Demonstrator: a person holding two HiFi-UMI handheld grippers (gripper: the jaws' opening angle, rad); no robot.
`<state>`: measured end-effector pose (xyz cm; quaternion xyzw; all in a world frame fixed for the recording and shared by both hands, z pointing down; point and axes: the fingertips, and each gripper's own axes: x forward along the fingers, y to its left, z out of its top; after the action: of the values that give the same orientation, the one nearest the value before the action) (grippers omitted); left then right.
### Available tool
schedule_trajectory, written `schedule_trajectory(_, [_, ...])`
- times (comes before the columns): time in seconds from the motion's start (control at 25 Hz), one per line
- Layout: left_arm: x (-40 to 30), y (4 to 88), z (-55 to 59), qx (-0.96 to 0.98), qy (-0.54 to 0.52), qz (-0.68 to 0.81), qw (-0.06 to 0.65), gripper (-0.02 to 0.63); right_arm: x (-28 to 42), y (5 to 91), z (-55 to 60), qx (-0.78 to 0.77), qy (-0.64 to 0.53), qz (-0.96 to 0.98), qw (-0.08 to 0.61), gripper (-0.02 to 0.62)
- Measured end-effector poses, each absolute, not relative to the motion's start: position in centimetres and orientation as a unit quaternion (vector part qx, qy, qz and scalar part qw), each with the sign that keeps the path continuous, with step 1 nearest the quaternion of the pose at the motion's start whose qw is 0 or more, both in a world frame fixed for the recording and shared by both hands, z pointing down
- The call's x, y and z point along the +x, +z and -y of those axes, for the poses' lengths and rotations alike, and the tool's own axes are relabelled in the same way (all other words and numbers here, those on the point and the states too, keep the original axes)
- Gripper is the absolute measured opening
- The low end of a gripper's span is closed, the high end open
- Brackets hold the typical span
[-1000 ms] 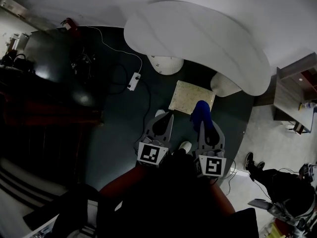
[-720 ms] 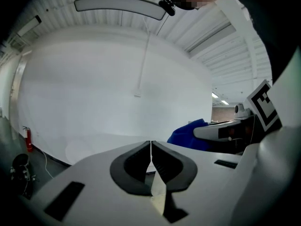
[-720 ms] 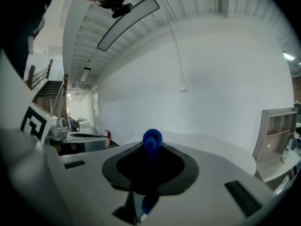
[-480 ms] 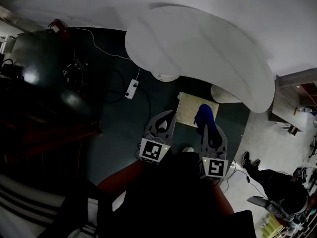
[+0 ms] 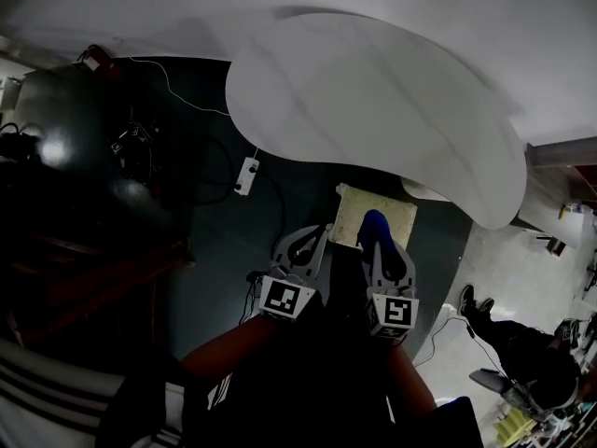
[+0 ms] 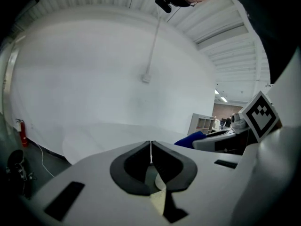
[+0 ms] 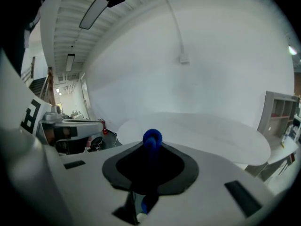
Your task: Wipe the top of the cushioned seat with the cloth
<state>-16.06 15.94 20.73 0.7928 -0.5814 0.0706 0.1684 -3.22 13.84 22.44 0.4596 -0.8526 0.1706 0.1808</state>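
Note:
The cushioned seat (image 5: 390, 217) is a beige square pad on the dark floor, its far edge tucked under a big white curved tabletop (image 5: 373, 101). My right gripper (image 5: 380, 243) is shut on a blue cloth (image 5: 375, 224), which sticks out over the seat's near edge. The same cloth bulges from the closed jaws in the right gripper view (image 7: 152, 138) and shows at the side in the left gripper view (image 6: 192, 138). Beside the seat's left edge, my left gripper (image 5: 311, 243) is shut with nothing in it (image 6: 150, 147).
A white power strip (image 5: 246, 175) and its cable lie on the dark floor to the left. Dark furniture (image 5: 75, 157) fills the left side. A white pedestal (image 5: 424, 190) peeks from under the tabletop. A person's legs (image 5: 513, 339) are at lower right.
Both grippers have moved forward. The blue cloth now reaches over the seat's near edge, and more of the seat lies under the tabletop in the head view.

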Motion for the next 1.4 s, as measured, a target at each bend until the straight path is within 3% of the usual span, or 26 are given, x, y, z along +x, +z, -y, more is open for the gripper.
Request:
schedule_trajectory(0.64, [-13.4,33.5,-10.9,0.759,0.079,0.605,0.227,0.017,-3.3,42.1,-6.4,0.449,0.293,0.816,0.216,0.086])
schedule_trajectory(1.0, [-13.2,43.8,-12.7,0.763,0.116,0.579,0.262,0.017,-6.9,53.7,-7.5,0.414,0.304,0.818,0.258,0.086])
schedule_trajectory(1.4, [-13.2,49.6,-12.1,0.769,0.135,0.567,0.262,0.017,-8.4,63.7,-6.9,0.372,0.301,0.827,0.296,0.086])
